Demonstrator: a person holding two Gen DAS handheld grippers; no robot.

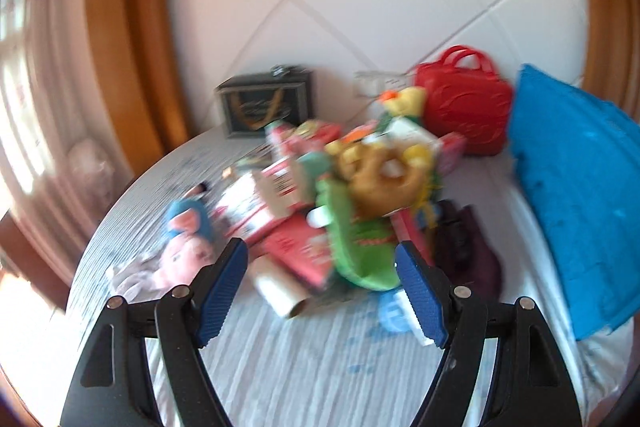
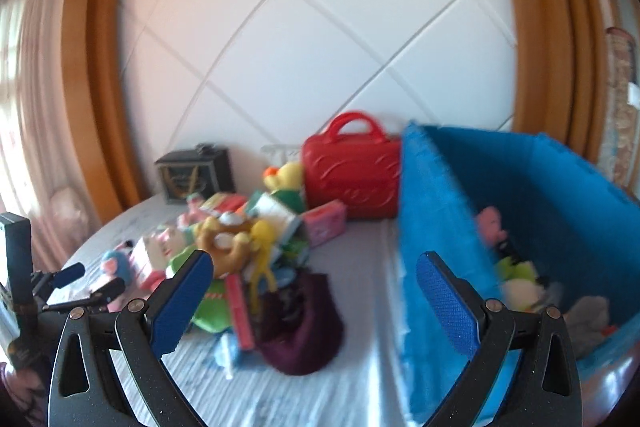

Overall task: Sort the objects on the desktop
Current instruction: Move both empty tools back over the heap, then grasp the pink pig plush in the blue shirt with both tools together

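A pile of toys and boxes lies on the white striped table; it also shows in the right wrist view. It holds a brown plush bear, a green toy, a pink pig plush and a dark purple pouch. A blue fabric bin at the right holds several soft toys. My left gripper is open and empty, in front of the pile. My right gripper is open and empty, over the pouch by the bin's wall.
A red toy case stands at the back beside the bin. A dark box stands at the back left against the white panelled wall. The left gripper's fingers show at the right wrist view's left edge.
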